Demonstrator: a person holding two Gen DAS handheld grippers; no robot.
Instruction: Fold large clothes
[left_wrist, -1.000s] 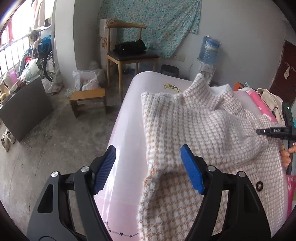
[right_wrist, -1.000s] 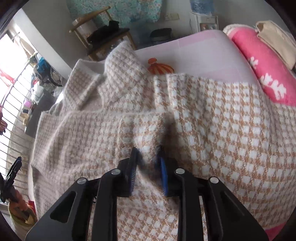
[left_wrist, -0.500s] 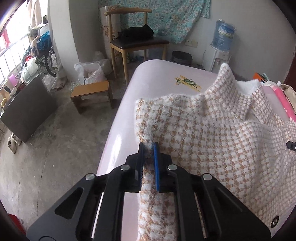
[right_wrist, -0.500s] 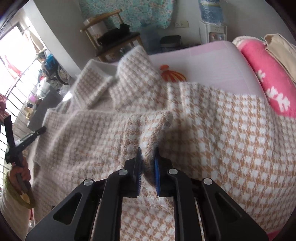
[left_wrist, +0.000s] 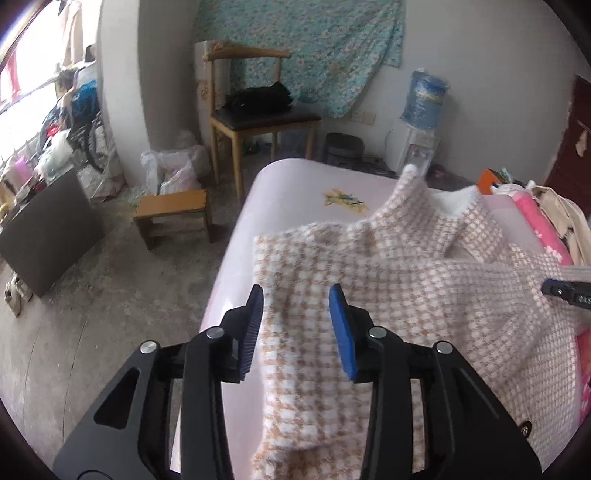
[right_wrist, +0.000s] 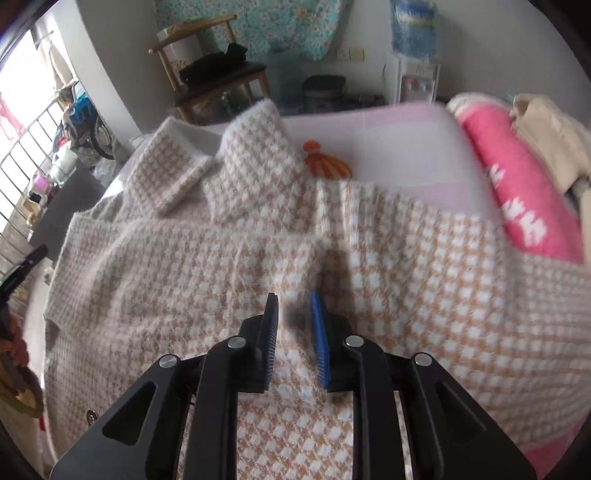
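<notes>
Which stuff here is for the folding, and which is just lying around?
For the folding:
- checked coat
- bed
- left tool
- right tool

Just lying around:
- wooden chair
- small stool
- water dispenser
- pink blanket

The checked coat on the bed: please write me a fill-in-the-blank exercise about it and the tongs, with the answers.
1. The checked coat lies on a bed with a ____ sheet.
2. The pads of the left tongs are ____ in colour.
3. Both tongs, left and right, stand ____, gripping nothing.
4. On the wooden chair lies a ____ bag.

Answers: pink; blue; open; black
</notes>
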